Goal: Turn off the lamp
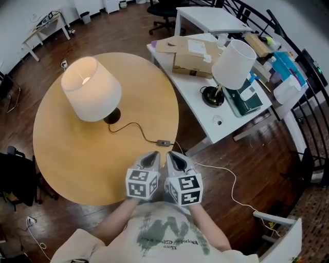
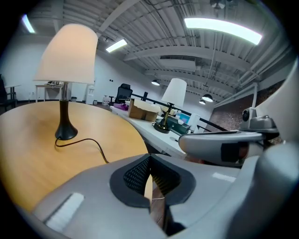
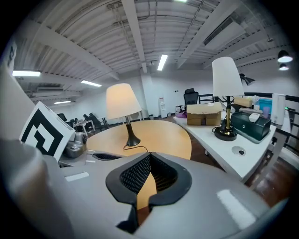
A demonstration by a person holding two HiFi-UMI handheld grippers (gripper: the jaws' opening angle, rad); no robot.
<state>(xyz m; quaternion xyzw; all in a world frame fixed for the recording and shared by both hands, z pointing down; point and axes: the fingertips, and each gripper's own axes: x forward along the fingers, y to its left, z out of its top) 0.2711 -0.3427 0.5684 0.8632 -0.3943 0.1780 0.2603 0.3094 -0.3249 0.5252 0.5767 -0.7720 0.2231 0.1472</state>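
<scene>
your left gripper (image 1: 152, 156) and right gripper (image 1: 176, 156) sit side by side, tilted down, both clenched empty, near the black cord switch (image 1: 163, 143) of the lit white-shaded lamp (image 1: 91, 88).

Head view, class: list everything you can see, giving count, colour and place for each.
Lit lamp: one, white shade, black base, on the round table.
Round table: one, light wood, left of centre.
Cord with inline switch: one, black, runs from the lit lamp to the table's near edge.
White desk: one, right of the round table.
Unlit lamp: one, white shade, on the white desk.
Cardboard box: one, brown, on the white desk.
Office chair: one, black, top edge.
Left gripper: one, grey, jaws shut, empty, near the switch.
Right gripper: one, grey, jaws shut, empty, beside the left gripper.
</scene>
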